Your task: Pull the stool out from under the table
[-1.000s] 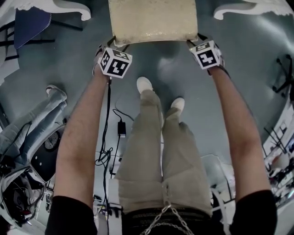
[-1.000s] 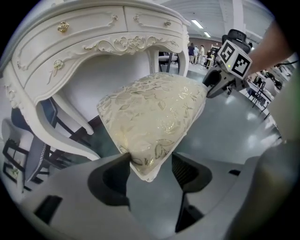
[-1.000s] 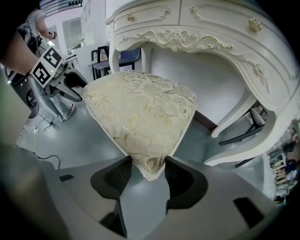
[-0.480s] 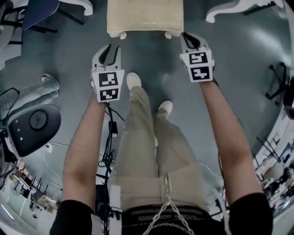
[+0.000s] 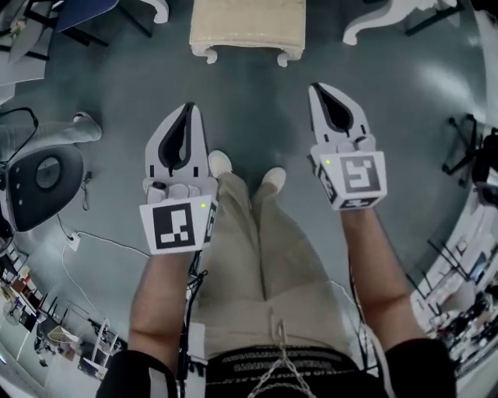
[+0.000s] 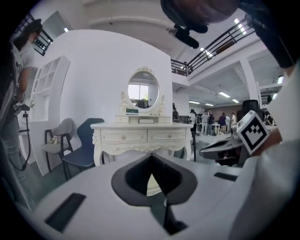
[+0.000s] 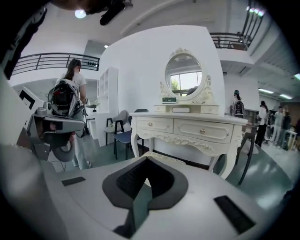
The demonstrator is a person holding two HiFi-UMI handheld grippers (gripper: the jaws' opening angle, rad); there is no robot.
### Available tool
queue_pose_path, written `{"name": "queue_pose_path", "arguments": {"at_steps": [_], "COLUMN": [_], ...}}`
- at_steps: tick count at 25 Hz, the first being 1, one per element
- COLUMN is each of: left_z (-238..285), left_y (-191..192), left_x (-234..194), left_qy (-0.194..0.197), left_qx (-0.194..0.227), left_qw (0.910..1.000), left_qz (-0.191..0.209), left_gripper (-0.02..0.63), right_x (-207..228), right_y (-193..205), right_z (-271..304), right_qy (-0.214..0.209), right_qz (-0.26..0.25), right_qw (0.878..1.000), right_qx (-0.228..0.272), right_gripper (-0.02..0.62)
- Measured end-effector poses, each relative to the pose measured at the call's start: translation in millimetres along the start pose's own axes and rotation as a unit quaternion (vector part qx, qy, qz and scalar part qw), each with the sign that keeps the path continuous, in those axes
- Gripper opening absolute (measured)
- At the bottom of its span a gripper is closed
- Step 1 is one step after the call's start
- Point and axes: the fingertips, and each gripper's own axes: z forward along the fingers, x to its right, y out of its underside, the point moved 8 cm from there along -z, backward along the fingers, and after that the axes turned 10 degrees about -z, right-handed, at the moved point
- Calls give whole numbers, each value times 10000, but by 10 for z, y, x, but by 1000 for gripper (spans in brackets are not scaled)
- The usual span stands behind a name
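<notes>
The stool (image 5: 247,27), a cream cushion on short white legs, stands on the grey floor ahead of my feet, out in front of the white dressing table (image 6: 140,136). My left gripper (image 5: 189,106) and right gripper (image 5: 319,88) hang well short of it, one on each side. Both are shut with nothing between the jaws. In the left gripper view the stool (image 6: 152,185) shows only as a cream sliver through the notch of the closed left gripper (image 6: 151,155). The right gripper view has the stool (image 7: 161,158) just above the shut right gripper (image 7: 146,161).
Carved white table legs (image 5: 381,19) flank the stool at the top of the head view. A blue chair (image 6: 84,145) and a grey chair (image 6: 58,136) stand left of the table. A grey office chair (image 5: 39,183), cables (image 5: 78,241) and a bystander's leg (image 5: 58,132) lie at my left.
Both grippers let go of the stool's front corners, closed, and drew back toward my body and upward. The stool now sits farther from the jaws.
</notes>
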Motion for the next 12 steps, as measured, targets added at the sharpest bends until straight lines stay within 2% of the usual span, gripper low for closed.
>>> {"name": "queue_pose_path", "arguments": {"at_steps": [4,9,12], "left_z": [-361,-547,-669], "left_y": [-268,-385,-365], "left_x": [83,201,118], "left_qy": [137,307,396], "left_qx": [249,586,467], "left_qw": [9995,9955,9970], "left_qz": [103,683,469], "left_gripper": [3,3,3], "right_x": [-92,-228,-417], "right_y": [-200,-333,-312], "right_z": [-350,-725,-849], "right_qy": [148,370,500], "right_qz": [147,29,42], "right_qw": [9991,9976,9973], "right_qx": [356,586,532], "right_gripper": [2,2,2]}}
